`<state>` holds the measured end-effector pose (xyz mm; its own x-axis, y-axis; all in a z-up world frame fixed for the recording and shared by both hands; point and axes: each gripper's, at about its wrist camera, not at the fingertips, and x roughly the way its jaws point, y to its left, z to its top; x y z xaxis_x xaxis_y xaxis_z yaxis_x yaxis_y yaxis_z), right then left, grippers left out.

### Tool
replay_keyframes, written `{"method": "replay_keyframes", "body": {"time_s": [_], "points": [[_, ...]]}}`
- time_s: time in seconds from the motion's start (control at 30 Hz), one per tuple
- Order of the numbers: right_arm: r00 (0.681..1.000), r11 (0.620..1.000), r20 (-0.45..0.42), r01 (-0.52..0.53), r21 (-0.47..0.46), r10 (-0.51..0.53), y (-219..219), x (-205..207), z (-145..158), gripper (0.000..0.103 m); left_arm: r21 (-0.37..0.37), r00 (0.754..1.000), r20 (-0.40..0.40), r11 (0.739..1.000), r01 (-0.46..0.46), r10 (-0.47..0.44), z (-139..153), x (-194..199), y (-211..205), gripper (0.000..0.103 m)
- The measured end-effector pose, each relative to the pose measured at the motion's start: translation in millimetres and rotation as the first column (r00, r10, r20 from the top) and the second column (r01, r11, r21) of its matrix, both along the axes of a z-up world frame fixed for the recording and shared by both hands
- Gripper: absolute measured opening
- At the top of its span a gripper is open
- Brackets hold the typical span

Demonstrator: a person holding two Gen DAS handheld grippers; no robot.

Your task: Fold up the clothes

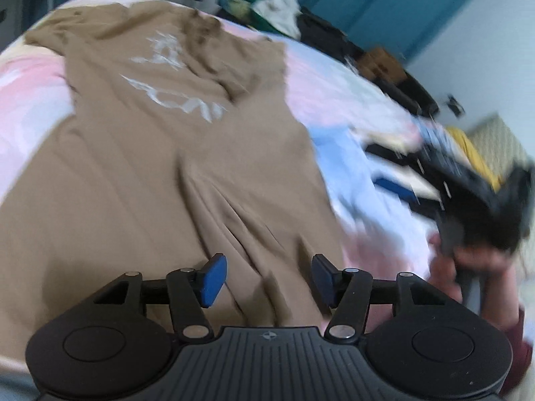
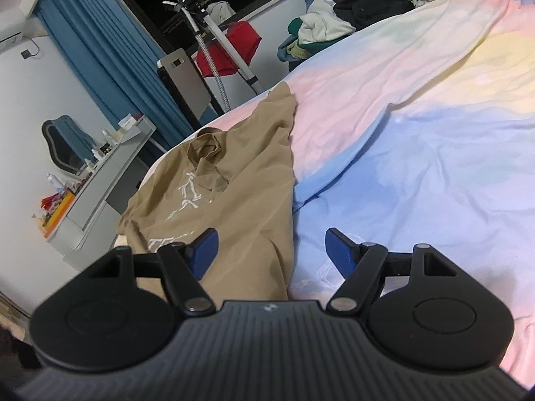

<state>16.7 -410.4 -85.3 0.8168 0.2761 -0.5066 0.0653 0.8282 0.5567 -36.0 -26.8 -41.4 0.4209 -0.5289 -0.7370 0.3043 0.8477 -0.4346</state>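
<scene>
Both tools, left tool (image 1: 269, 279) and right tool (image 2: 271, 250), agape and empty above tan shirt (image 1: 160, 167)

A pastel bedsheet (image 2: 434, 107) in pink, blue and yellow is spread over the bed. Blue curtains (image 2: 97, 53) are hung at a dark window. A grey dresser (image 2: 110, 180) crowded with small bottles is set against the white wall, with a mirror (image 2: 62, 143) beside it. A metal stand (image 2: 217, 50) is seen near a red garment (image 2: 240, 46).
</scene>
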Motion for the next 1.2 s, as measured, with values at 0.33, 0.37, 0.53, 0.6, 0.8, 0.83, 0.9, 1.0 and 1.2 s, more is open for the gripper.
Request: {"method": "replay_keyframes", "body": {"time_s": [0.33, 0.37, 0.53, 0.6, 0.8, 0.83, 0.9, 1.0, 1.2], "points": [[0.999, 1.0, 0.039, 0.017, -0.011, -0.017, -5, -3, 4, 0.073, 0.203, 0.989, 0.002, 0.968, 0.146, -0.15, -46, -23, -65, 0.056], [0.999, 1.0, 0.038, 0.016, -0.022, -0.015, -4, -2, 4, 0.073, 0.213, 0.988, 0.018, 0.967, 0.144, -0.151, -47, -24, -65, 0.048], [0.999, 0.999, 0.051, -0.003, -0.033, 0.005, 0, 1, 4, 0.073, 0.19, 0.976, 0.082, 0.965, 0.183, -0.202, -28, -40, -54, 0.008], [0.998, 0.999, 0.067, -0.017, -0.032, 0.019, 2, 0, 6, 0.073, 0.171, 0.966, 0.118, 0.963, 0.207, -0.228, -12, -49, -47, 0.008], [0.988, 0.992, 0.096, -0.12, -0.04, 0.123, 17, -2, 12, 0.073, 0.05, 0.953, 0.056, 0.954, 0.296, -0.299, 6, -67, -24, 0.006], [0.984, 0.988, 0.098, -0.147, -0.04, 0.151, 21, -2, 13, 0.072, 0.047, 0.952, 0.028, 0.952, 0.304, -0.305, 1, -68, -23, 0.006], [0.973, 0.977, 0.095, -0.207, -0.053, 0.212, 32, -2, 15, 0.064, 0.095, 0.953, -0.007, 0.949, 0.301, -0.301, -13, -68, -25, 0.006], [0.956, 0.953, 0.034, -0.287, -0.093, 0.291, 52, -1, 8, 0.039, 0.128, 0.953, -0.037, 0.944, 0.303, -0.301, -24, -68, -25, 0.007], [0.937, 0.925, -0.096, -0.346, -0.158, 0.335, 80, -1, -10, 0.032, 0.052, 0.956, -0.027, 0.955, 0.292, -0.291, -1, -66, 6, 0.056]]}}
